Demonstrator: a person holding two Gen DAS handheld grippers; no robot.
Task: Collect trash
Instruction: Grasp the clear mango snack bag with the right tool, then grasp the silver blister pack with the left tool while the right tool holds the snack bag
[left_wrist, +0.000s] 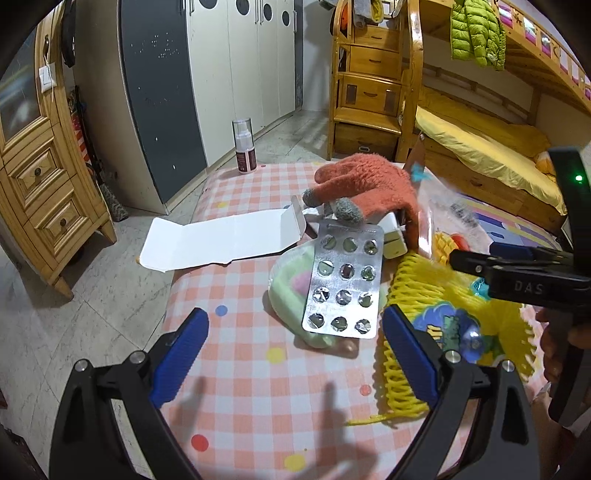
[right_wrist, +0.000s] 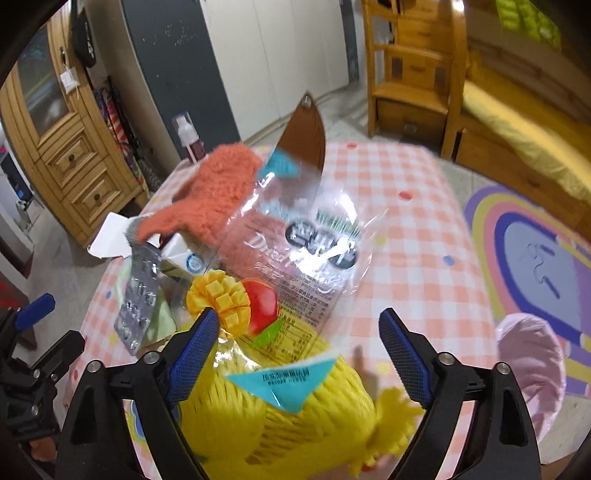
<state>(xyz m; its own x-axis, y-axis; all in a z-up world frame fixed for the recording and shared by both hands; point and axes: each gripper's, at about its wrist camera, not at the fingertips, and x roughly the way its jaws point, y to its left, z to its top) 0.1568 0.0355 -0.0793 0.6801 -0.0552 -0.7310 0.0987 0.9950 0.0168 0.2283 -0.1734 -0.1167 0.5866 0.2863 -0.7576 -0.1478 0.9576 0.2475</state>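
Observation:
A pile of trash lies on the pink checked table (left_wrist: 258, 387). An empty silver blister pack (left_wrist: 345, 282) leans on a pale green packet (left_wrist: 290, 291). A torn white carton (left_wrist: 221, 242) lies flat at the left. A yellow foam net (left_wrist: 417, 295) and a clear dried-mango wrapper (right_wrist: 295, 254) lie to the right. An orange glove (left_wrist: 365, 188) rests on top. My left gripper (left_wrist: 295, 354) is open and empty, just short of the blister pack. My right gripper (right_wrist: 299, 354) is open over the yellow net (right_wrist: 295, 417) and wrapper, holding nothing.
A spray bottle (left_wrist: 244, 146) stands at the table's far edge. A small white box (left_wrist: 391, 236) sits under the glove. A pink bag (right_wrist: 532, 369) hangs at the table's right side. A wooden cabinet (left_wrist: 40, 177), wardrobe and bunk bed (left_wrist: 480, 147) surround the table.

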